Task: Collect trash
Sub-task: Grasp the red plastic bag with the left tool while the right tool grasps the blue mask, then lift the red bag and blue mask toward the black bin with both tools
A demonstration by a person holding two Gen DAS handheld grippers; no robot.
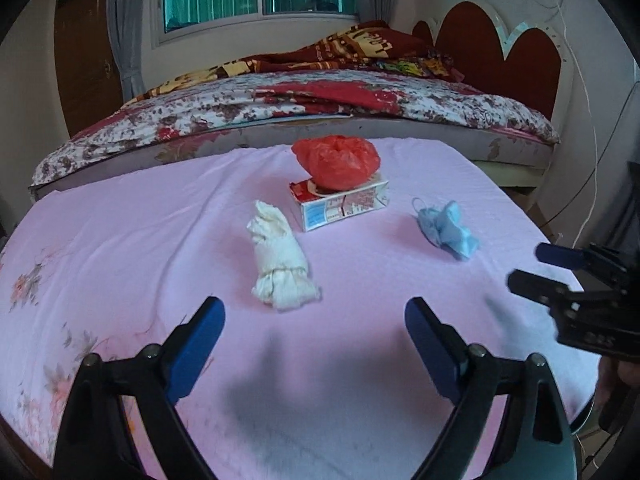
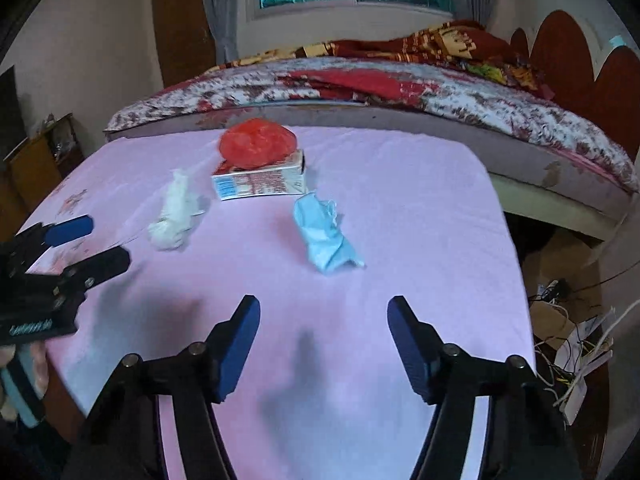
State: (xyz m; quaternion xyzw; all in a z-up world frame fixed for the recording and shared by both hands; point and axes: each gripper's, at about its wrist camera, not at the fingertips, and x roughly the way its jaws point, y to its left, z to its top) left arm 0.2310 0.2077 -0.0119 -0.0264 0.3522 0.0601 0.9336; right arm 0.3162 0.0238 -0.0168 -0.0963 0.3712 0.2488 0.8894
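Trash lies in a loose cluster toward the far middle of the pink cloth (image 1: 360, 360) that covers the table: a crumpled white glove (image 1: 280, 256), a crumpled blue face mask (image 1: 450, 229), and a small carton (image 1: 344, 204) with a red plastic bag (image 1: 338, 160) bunched on top of it. The glove is just left of the carton and the mask is to its right, each apart from it. Nothing looks collected yet, so this reads as the approach before a first pick.

Nearer the camera, the left gripper (image 1: 316, 312) hangs over bare cloth short of the glove, jaws spread wide and empty. The right gripper (image 2: 324, 308) faces the mask from the same kind of gap, jaws partly open with nothing between them.

Next, each gripper probably needs to reach forward and lower until its pads straddle its piece, then squeeze; both pieces are soft and should crush. Behind the table stands a bed (image 1: 440, 104).
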